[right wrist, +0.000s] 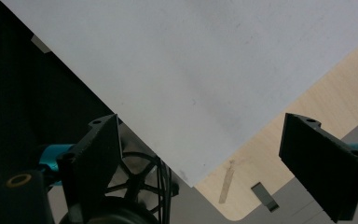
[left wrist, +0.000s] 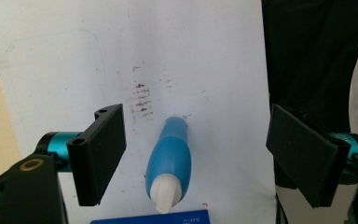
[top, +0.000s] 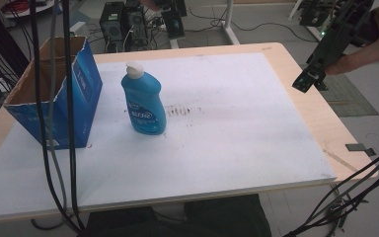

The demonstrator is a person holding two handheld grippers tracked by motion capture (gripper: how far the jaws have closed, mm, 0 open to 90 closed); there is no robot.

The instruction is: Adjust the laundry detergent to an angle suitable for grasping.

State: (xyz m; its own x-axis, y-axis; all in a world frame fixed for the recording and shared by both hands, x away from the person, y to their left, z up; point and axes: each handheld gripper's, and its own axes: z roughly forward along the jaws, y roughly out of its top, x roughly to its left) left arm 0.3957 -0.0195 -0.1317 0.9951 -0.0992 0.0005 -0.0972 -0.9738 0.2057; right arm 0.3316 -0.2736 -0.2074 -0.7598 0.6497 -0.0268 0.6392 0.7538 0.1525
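Hovering wide-jawed above the blue dish soap bottle (left wrist: 169, 161), the left gripper (left wrist: 200, 154) is held empty; right gripper (right wrist: 214, 168) likewise; an off-centre descent could topple the bottle beside the cardboard box (top: 49, 94).

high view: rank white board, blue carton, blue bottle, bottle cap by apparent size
1. white board
2. blue carton, open-topped
3. blue bottle, standing beside the carton
4. bottle cap, white

No close calls; each looks clearly smaller than the one before.
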